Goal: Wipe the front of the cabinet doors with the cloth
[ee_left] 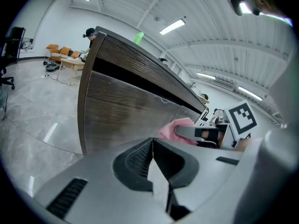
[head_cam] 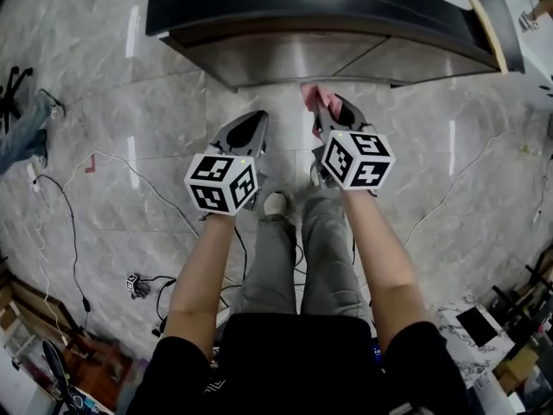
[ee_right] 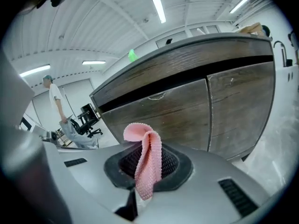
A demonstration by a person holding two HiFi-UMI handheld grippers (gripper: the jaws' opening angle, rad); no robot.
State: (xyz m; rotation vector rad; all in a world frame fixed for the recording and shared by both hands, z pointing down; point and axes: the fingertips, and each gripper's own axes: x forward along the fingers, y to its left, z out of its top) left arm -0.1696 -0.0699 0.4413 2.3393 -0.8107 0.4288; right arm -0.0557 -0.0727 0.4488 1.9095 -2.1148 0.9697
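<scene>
right gripper (head_cam: 328, 111) clamped on pink cloth (ee_right: 149, 148), folded end toward cabinet doors (ee_right: 196, 111) | left gripper (ee_left: 153, 155) closed, empty

Head view, looking steeply down. Both forearms are extended side by side. The left gripper (head_cam: 256, 121) has its jaws together with nothing in them, pointing toward the cabinet doors (head_cam: 328, 59). The right gripper (head_cam: 321, 109), just beside it, has a pink cloth (head_cam: 310, 96) protruding from its tip, near the cabinet's lower edge; contact cannot be told. Grey marble floor (head_cam: 155, 111) below, cables (head_cam: 130, 167) trailing at left. One shoe (head_cam: 276, 204) is visible between the arms.
</scene>
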